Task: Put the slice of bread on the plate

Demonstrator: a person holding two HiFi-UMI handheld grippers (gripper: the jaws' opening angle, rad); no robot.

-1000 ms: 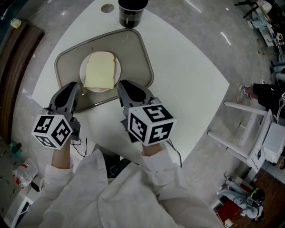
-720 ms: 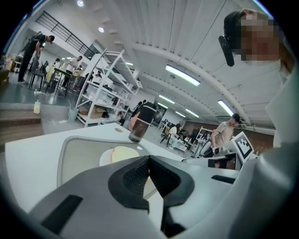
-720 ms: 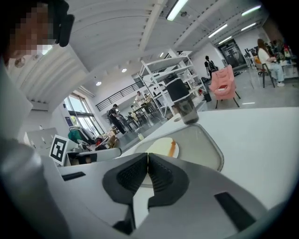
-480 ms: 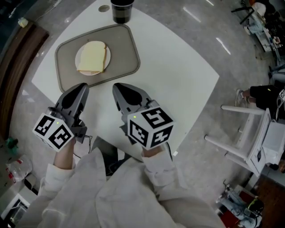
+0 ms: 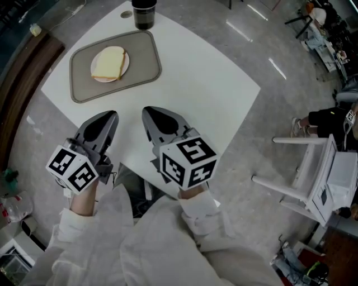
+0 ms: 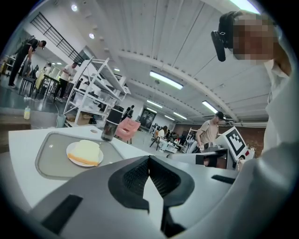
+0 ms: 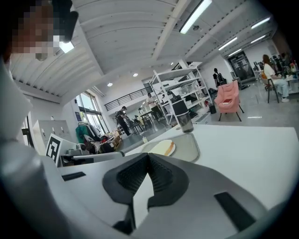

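The slice of bread [image 5: 109, 62] lies on a small white plate [image 5: 123, 68], which sits on a grey tray [image 5: 142, 53] at the far left of the white table [image 5: 201, 89]. The same bread [image 6: 86, 151] shows in the left gripper view and as bread [image 7: 163, 148] on the tray in the right gripper view. My left gripper [image 5: 108, 117] and right gripper [image 5: 150, 113] hover near the table's near edge, well back from the tray. Both have jaws closed together with nothing held.
A dark cup [image 5: 144, 12] stands beyond the tray at the table's far edge. A white chair frame [image 5: 313, 179] stands on the floor to the right. People and shelving fill the background of the room.
Both grippers have drawn back from the tray toward the table's near edge, and the head view has pulled away. The bread stays on the plate.
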